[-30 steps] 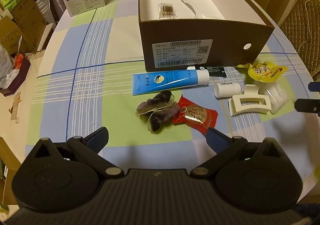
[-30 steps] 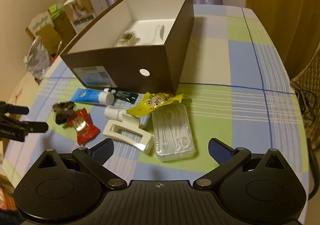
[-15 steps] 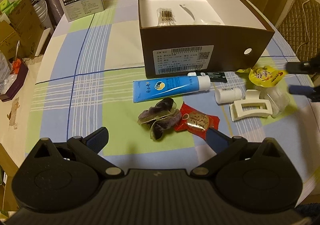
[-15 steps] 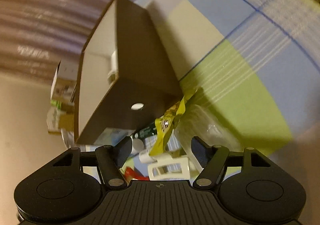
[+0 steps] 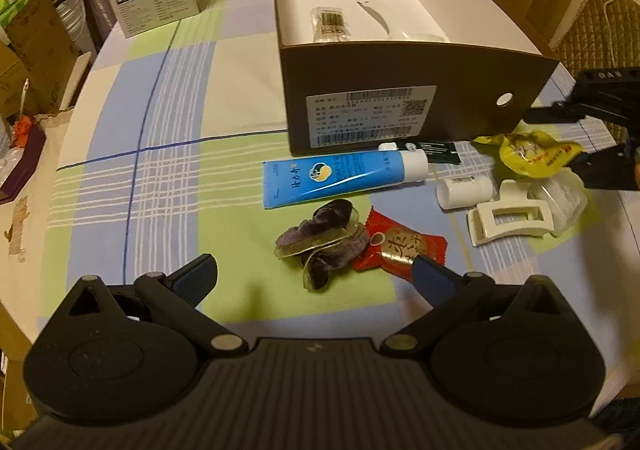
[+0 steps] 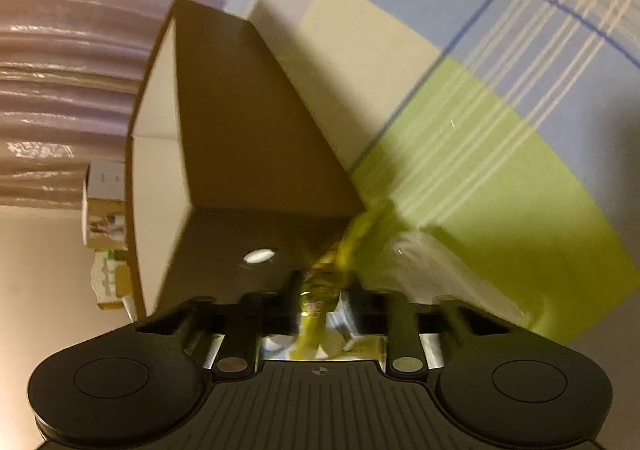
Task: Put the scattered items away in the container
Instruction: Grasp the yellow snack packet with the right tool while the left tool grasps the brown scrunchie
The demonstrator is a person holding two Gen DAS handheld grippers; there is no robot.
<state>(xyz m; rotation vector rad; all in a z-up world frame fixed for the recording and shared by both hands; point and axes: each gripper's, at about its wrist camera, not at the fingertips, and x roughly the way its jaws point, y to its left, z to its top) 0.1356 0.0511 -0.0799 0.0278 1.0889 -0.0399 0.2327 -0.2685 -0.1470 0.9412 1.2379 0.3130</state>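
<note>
Yellow, crinkled foil fills the narrow gap of my right gripper (image 6: 322, 304): its jaws are closing around the yellow snack packet (image 5: 534, 156), which lies near the table's right edge just beside the brown box (image 5: 404, 90) and the white hair claw (image 5: 512, 216), though I cannot tell if the pads press it yet. My left gripper (image 5: 316, 270) hangs wide open and empty above the purple scrunchie (image 5: 324, 236) and the red candy wrapper (image 5: 400, 246). A second ago my right jaws stood fully apart and level, back from the packet; now they are rolled sideways and right at it.
</note>
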